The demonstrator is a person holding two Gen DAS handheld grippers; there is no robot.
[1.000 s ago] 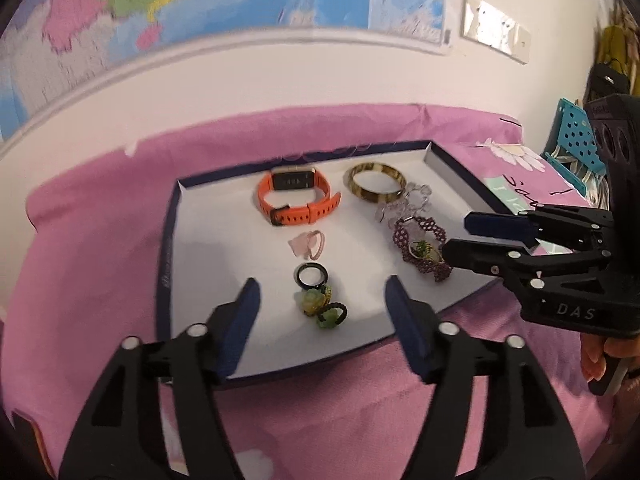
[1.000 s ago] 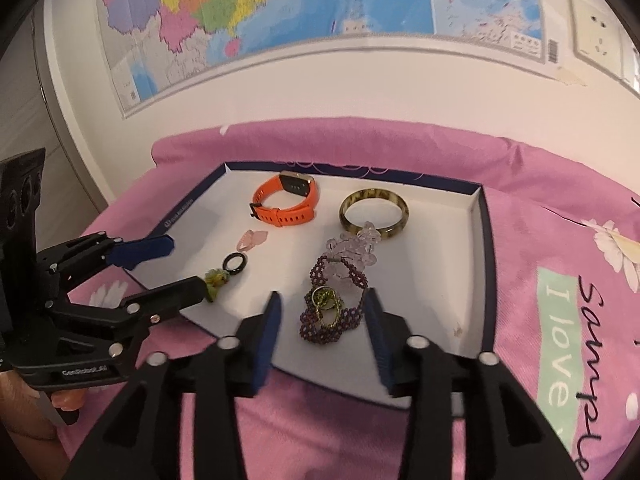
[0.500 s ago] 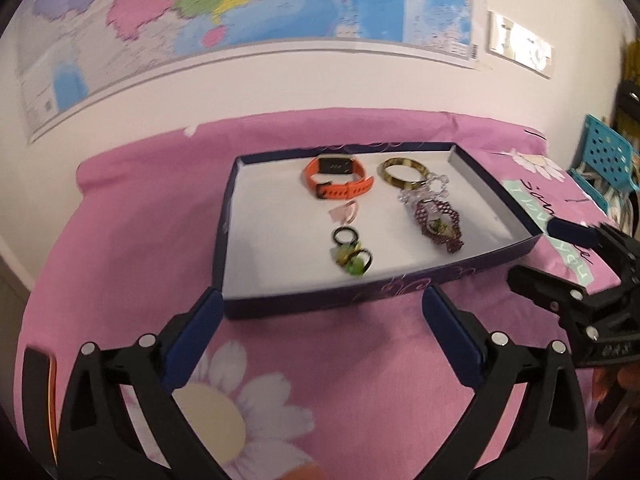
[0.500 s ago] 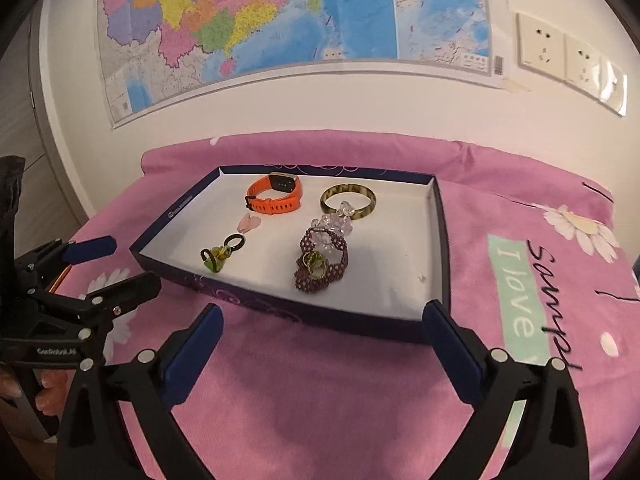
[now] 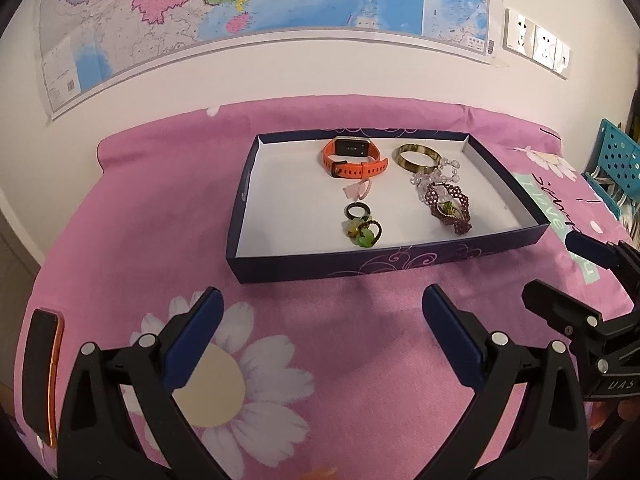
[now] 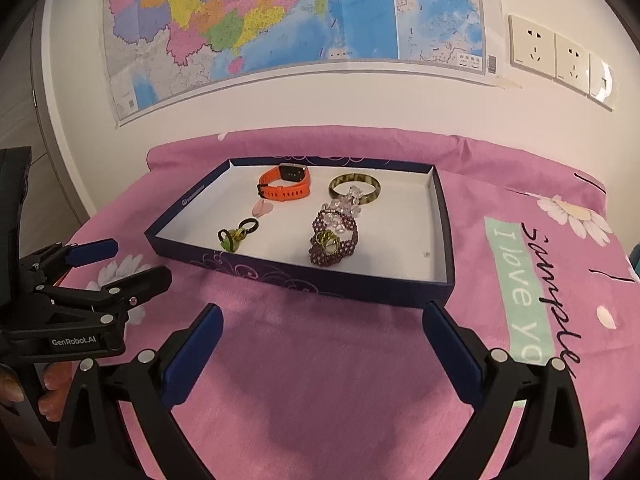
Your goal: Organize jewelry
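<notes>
A navy tray [image 5: 400,260] with a white floor lies on the pink cloth. In it are an orange watch [image 5: 352,158], a brown bangle [image 5: 416,158], a clear bead bracelet [image 5: 444,170], a purple beaded bracelet [image 5: 448,208], a pink ring [image 5: 358,190], a black ring [image 5: 356,211] and green flower rings [image 5: 362,234]. My left gripper [image 5: 320,296] hangs open and empty over the cloth, short of the tray's near wall. My right gripper [image 6: 322,312] is also open and empty in front of the tray [image 6: 280,276], with the purple bracelet [image 6: 332,240] beyond it.
A dark phone with an orange edge [image 5: 40,372] lies on the cloth at the far left. A blue perforated basket [image 5: 616,160] stands at the right. Behind the table is a wall with a map [image 6: 280,12] and sockets [image 6: 560,56]. A hand [image 6: 24,388] holds the left gripper.
Both grippers have drawn back out of the tray toward its near side and opened wide. The green rings and the purple bracelet, earlier between the fingers, stay on the tray floor.
</notes>
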